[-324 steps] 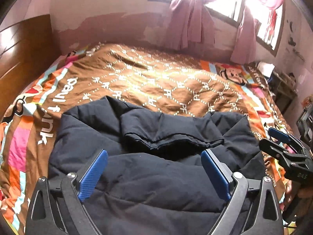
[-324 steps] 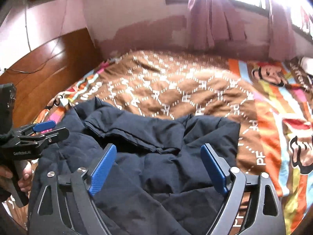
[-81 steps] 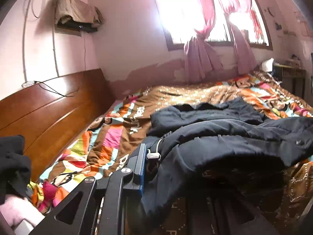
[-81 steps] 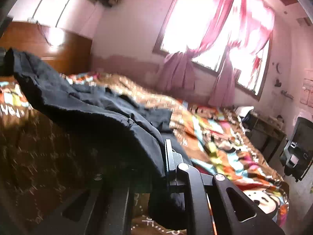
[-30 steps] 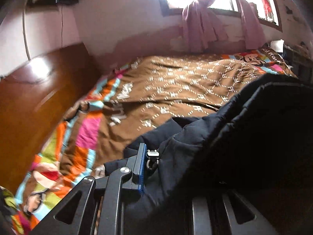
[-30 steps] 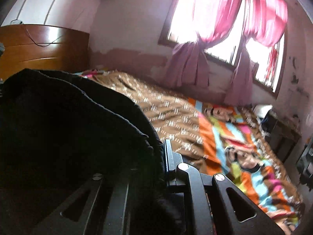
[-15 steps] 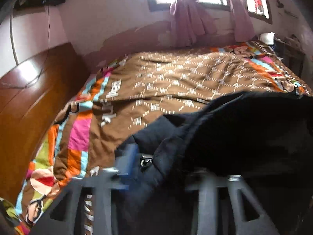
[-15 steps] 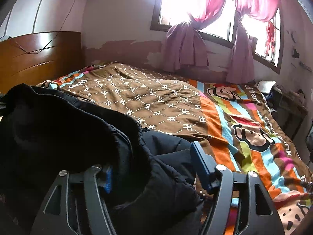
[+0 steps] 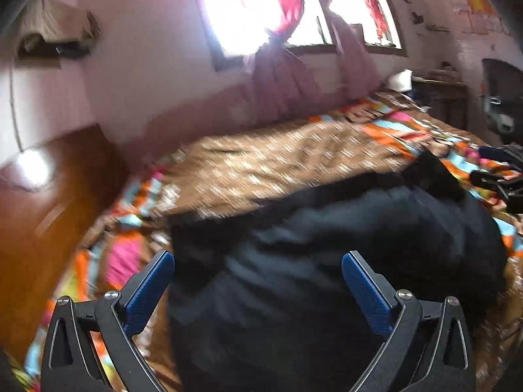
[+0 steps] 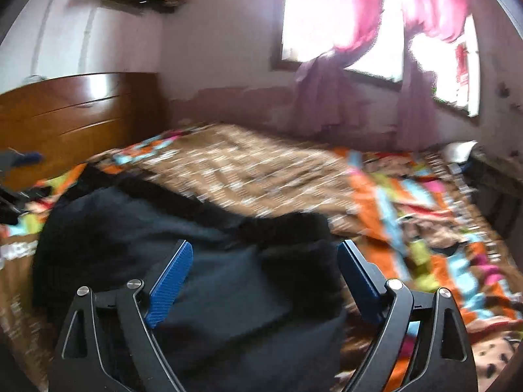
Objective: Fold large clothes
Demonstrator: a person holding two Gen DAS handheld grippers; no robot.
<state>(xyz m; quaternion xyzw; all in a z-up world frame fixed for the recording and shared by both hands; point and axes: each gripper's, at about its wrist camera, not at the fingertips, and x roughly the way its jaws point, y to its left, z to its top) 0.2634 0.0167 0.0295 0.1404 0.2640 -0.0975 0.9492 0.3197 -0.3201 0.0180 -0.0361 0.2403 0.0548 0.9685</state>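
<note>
A dark navy padded jacket (image 9: 327, 245) lies folded in a thick heap on the near part of the bed. My left gripper (image 9: 258, 261) hangs over its left side, its jaws opening wide, the blue pads clear of the cloth. In the right wrist view the same jacket (image 10: 183, 238) fills the lower left. My right gripper (image 10: 264, 261) is over the jacket's right end, jaws opening, pads apart from the fabric. At the far right of the left wrist view, the right gripper (image 9: 500, 176) shows as a black shape. Both views are blurred by motion.
The bed wears a brown patterned cover (image 9: 281, 163) with bright striped borders (image 10: 408, 196). A wooden headboard (image 10: 75, 111) stands at the left. Pink curtains (image 10: 327, 98) hang at the window on the far wall. A dark side table (image 9: 441, 98) stands beyond the bed's right side.
Both grippers were shut on the jacket's edge a second ago. Both have let go and stand wide apart now, and both have drawn back from the jacket, which has dropped onto the bed.
</note>
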